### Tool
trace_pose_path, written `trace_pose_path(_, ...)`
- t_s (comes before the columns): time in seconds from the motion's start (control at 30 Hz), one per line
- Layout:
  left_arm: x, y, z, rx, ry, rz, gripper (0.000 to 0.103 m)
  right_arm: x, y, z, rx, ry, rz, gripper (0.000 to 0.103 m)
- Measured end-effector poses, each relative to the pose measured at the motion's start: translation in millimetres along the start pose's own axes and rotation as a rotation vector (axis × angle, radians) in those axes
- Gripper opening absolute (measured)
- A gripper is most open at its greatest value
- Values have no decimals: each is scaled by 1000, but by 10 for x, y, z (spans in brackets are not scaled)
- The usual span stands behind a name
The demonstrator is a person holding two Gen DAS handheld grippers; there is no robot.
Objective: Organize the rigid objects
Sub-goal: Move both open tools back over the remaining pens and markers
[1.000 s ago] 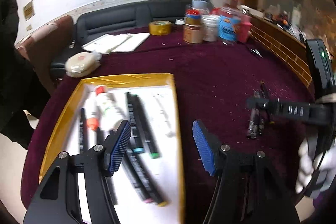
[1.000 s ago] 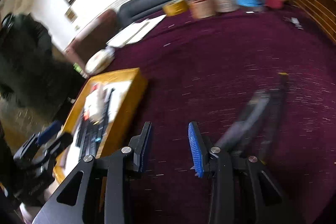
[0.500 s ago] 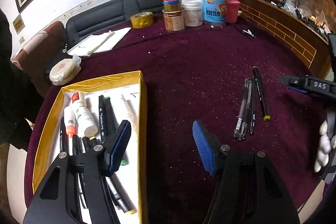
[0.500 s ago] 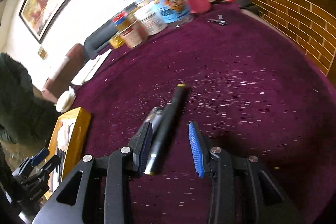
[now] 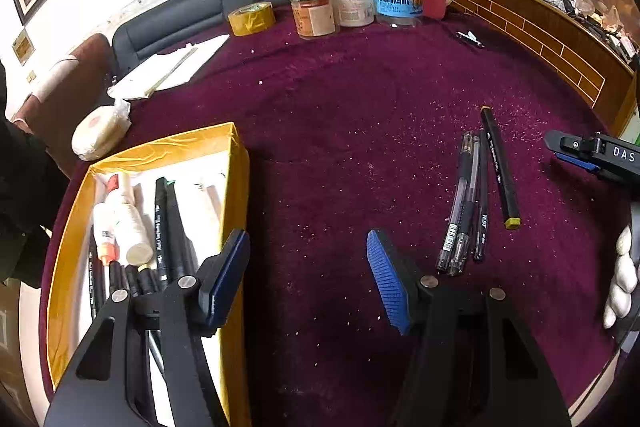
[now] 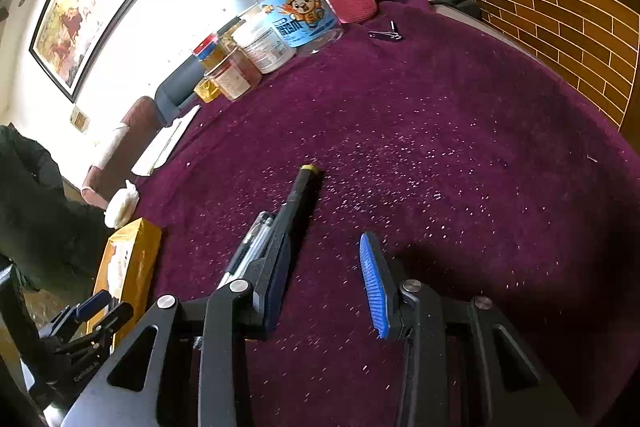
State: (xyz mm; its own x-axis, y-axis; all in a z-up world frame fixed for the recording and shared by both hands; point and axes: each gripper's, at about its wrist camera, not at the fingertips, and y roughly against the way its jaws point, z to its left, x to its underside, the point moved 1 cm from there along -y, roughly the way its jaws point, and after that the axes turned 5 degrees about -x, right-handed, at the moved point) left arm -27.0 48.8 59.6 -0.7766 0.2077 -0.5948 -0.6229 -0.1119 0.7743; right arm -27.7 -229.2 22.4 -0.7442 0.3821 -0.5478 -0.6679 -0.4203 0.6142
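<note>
A yellow box (image 5: pixel 236 187) at the left holds several black markers (image 5: pixel 168 227) and white glue bottles (image 5: pixel 128 223). On the purple cloth to the right lie a black marker with yellow ends (image 5: pixel 498 167) and a few gel pens (image 5: pixel 464 211). My left gripper (image 5: pixel 308 279) is open and empty, over the box's right wall and the cloth. My right gripper (image 6: pixel 324 283) is open and empty, just right of the marker (image 6: pixel 296 199) and the pens (image 6: pixel 252 239); it also shows in the left wrist view (image 5: pixel 588 155).
Jars and tubs (image 5: pixel 360 3), a tape roll (image 5: pixel 252 19), papers (image 5: pixel 168 71) and a small clip (image 5: pixel 470 39) sit at the table's far side. A wrapped white disc (image 5: pixel 100 135) lies beyond the box. A brick-pattern wooden ledge (image 6: pixel 560 15) borders the right.
My left gripper has moved right, off the box toward the cloth. My right gripper has swung over the loose pens and shifted to their right. Both stay open.
</note>
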Motion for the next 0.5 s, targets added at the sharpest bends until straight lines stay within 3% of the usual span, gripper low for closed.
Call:
trace_pose_path(0.17, -26, -219, -75, 23, -1, 47, 60, 47, -112, -189, 17, -11, -11, 33)
trace_pose_path(0.23, -49, -313, -130, 43, -4, 69, 60, 33, -69, -219, -6, -22, -40, 41)
trace_pose_path(0.3, -93, -409, -224, 70, -12, 85, 60, 37, -87, -224, -2, -20, -40, 42)
trace_pose_path(0.5, -207, -585, -576, 99, -73, 63, 62, 25, -92, -251, -15, -24, -44, 43)
